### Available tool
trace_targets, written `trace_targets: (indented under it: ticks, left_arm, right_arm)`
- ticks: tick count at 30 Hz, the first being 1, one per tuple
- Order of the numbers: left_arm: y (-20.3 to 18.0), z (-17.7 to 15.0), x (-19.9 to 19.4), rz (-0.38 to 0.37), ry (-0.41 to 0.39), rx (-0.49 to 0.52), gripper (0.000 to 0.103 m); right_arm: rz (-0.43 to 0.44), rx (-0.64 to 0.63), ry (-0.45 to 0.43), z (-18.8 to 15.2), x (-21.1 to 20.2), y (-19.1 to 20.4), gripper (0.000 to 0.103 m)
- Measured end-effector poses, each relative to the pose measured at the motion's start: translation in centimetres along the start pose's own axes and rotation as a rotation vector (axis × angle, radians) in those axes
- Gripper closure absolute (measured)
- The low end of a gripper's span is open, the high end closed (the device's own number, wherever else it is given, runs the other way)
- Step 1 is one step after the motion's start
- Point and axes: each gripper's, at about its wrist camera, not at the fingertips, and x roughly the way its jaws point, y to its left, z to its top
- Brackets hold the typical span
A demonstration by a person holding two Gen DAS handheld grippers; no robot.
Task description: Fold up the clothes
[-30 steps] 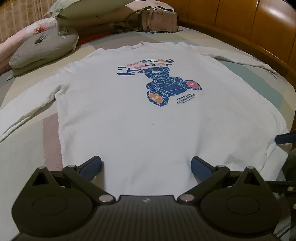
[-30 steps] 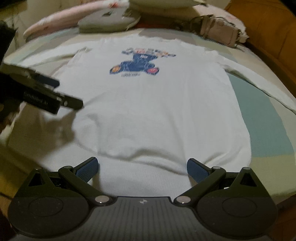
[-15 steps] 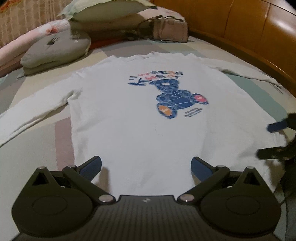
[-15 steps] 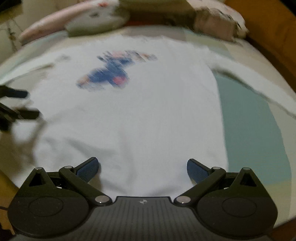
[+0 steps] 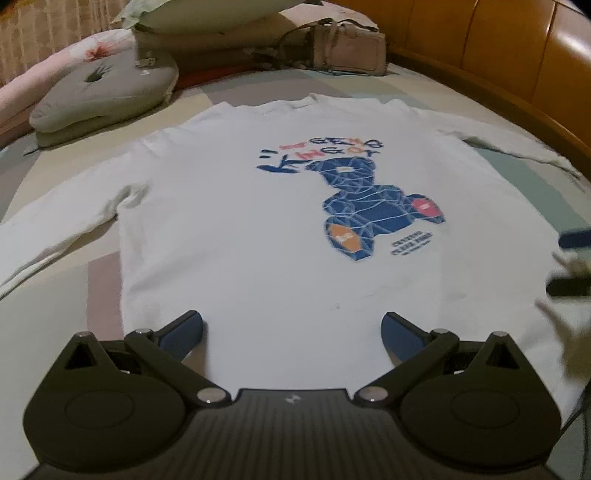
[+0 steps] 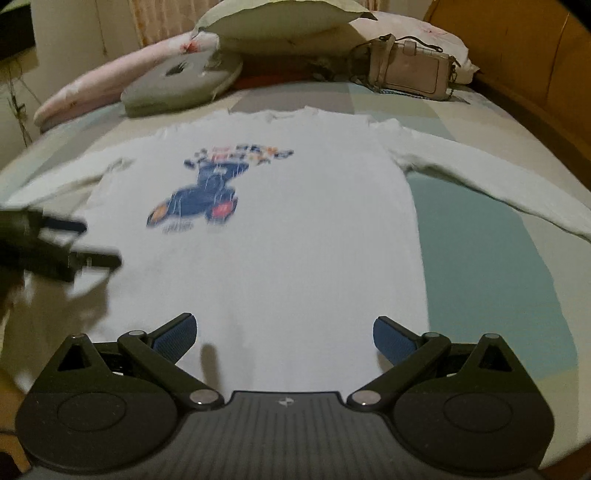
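Observation:
A white long-sleeved sweatshirt (image 5: 258,236) with a blue bear print (image 5: 369,206) lies flat and face up on the bed, collar far, sleeves spread to both sides. My left gripper (image 5: 291,328) hovers open over its hem, nothing between the blue pads. My right gripper (image 6: 282,332) is open too, above the hem nearer the shirt's right side (image 6: 295,240). In the left wrist view the right gripper's tips (image 5: 570,258) show blurred at the right edge; in the right wrist view the left gripper (image 6: 77,243) shows blurred at the left.
A grey round cushion (image 5: 107,92), pillows (image 6: 280,22) and a beige handbag (image 6: 410,70) lie at the head of the bed. A wooden bed frame (image 5: 517,74) curves along the right. The patchwork bedsheet (image 6: 480,240) is bare to the right of the shirt.
Both grippers have moved forward over the hem toward the print, the right one also swinging rightward. Both stay open; the shirt has not shifted.

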Motion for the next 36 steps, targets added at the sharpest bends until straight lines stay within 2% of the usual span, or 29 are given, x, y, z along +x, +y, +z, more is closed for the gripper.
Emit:
trace_targets:
  ticks: [3,8,11,14,16,19,22,25,29,32,36]
  left_arm:
    - [0.4,0.0,0.3,0.012,0.01,-0.009,0.001]
    - [1.1,0.0,0.7,0.031,0.023,-0.028,0.001]
    - [1.0,0.1,0.8,0.041,0.024,-0.032,0.001]
    - [1.0,0.0,0.9,0.045,0.025,-0.023,0.001]
    - [1.1,0.0,0.9,0.04,0.025,-0.024,0.001]
    - [1.2,0.0,0.9,0.035,0.026,-0.021,0.001]
    - [1.2,0.0,0.9,0.033,0.026,-0.016,0.001]
    - [1.2,0.0,0.5,0.038,0.028,-0.019,0.001]
    - [0.8,-0.2,-1.0,0.034,-0.005,0.003,0.001]
    - [0.3,-0.7,-1.9,0.016,-0.012,0.02,0.001]
    - [-0.8,-1.7,-2.3,-0.018,0.008,0.064,0.001]
  right_arm:
    - [0.009,0.017,-0.005,2.4,1.8,-1.3,0.0]
    - [0.007,-0.054,-0.06,8.3,5.2,-2.7,0.0]
    - [0.007,-0.057,-0.042,11.6,8.9,-3.3,0.0]
    - [0.025,-0.027,0.003,12.7,12.3,-4.3,0.0]
    - [0.006,-0.044,0.012,12.1,13.4,-4.7,0.0]
    - [-0.026,-0.096,0.004,10.4,12.0,-4.9,0.0]
    - [-0.059,-0.101,0.038,8.9,10.0,-5.3,0.0]
    - [-0.13,-0.067,0.111,7.6,8.3,-5.6,0.0]
    - [-0.088,-0.029,0.059,5.9,3.9,-3.5,0.0]
    - [-0.05,-0.08,0.018,3.9,1.0,0.2,0.0]
    - [-0.035,-0.135,0.026,1.2,0.1,3.9,0.0]
